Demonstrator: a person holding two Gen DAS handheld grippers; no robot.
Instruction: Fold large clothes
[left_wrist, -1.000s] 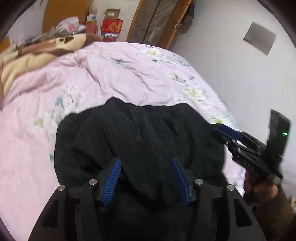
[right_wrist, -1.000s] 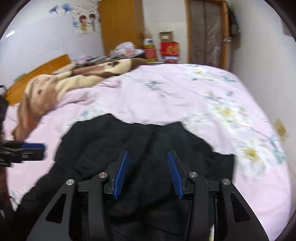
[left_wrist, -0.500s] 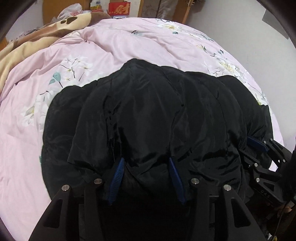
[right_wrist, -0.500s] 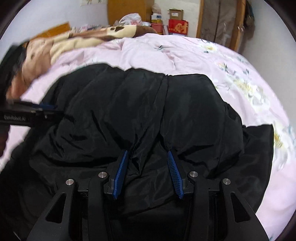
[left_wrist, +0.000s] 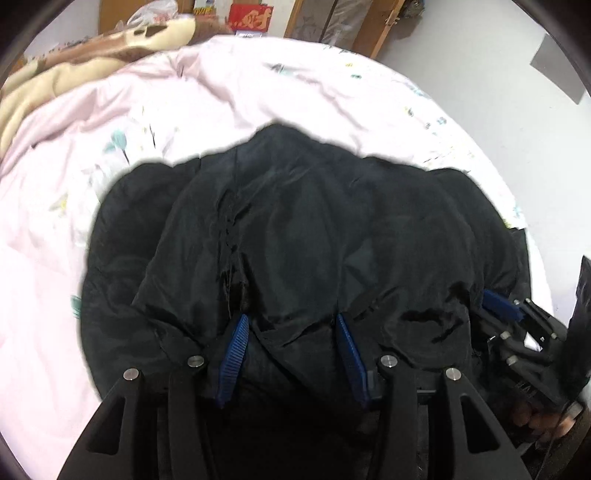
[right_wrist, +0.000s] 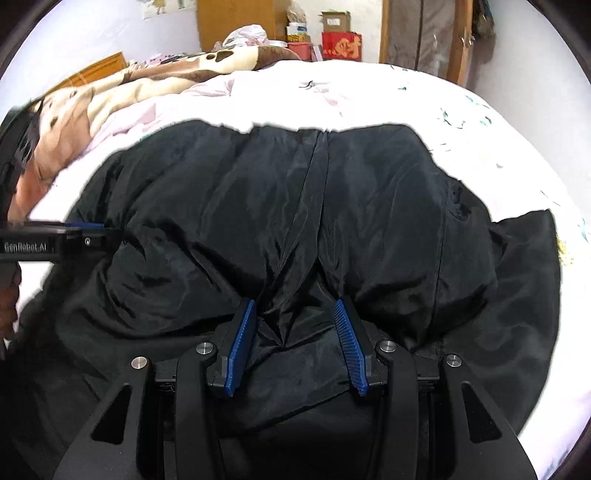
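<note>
Two black grippers with blue ribbed pads, both clamped on one big black shiny padded jacket (right_wrist: 332, 206). Left gripper (left_wrist: 293, 354) pinching a thick bunch of fabric near the hem, right gripper (right_wrist: 293, 345) doing the same further along, jaws roughly half spread around the bulk. Jacket spread over a pink floral quilt (left_wrist: 110, 147) on the bed. Tan-and-brown blanket (right_wrist: 147, 77) bunched up behind.
</note>
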